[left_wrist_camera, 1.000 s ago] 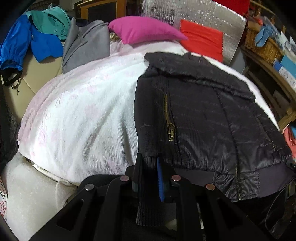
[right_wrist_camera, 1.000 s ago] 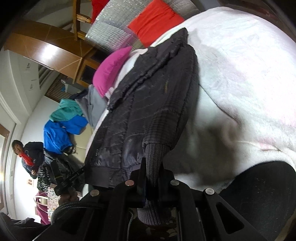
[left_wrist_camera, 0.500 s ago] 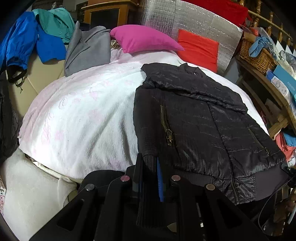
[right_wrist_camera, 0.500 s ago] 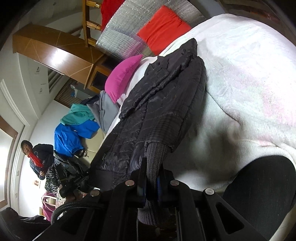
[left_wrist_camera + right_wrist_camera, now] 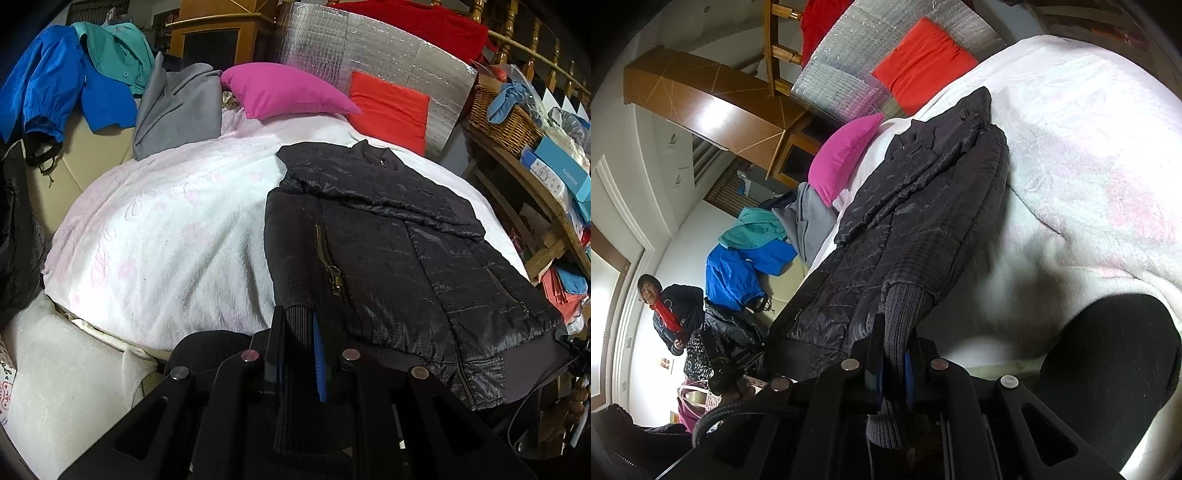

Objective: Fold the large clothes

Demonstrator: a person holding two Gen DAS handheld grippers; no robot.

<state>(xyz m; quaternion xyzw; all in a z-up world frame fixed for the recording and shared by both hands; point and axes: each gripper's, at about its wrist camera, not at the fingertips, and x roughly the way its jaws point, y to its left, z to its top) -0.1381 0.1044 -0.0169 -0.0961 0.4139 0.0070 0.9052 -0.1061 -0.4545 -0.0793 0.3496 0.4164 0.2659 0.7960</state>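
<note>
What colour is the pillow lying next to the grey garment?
Bright magenta pink; the pillow shows best in the left wrist view.

jacket (image 5: 388, 258) on blanket (image 5: 166, 240), pillow (image 5: 284, 92) behind it

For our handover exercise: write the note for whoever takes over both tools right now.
Left tool: shut on a ribbed cuff of the black jacket.
Right tool: shut on the other ribbed cuff.
Jacket lies on the white blanket, front up, zipped, one sleeve folded across the chest.
Done: both cuffs gripped.
Left: fold the body and set it down neatly.
</note>
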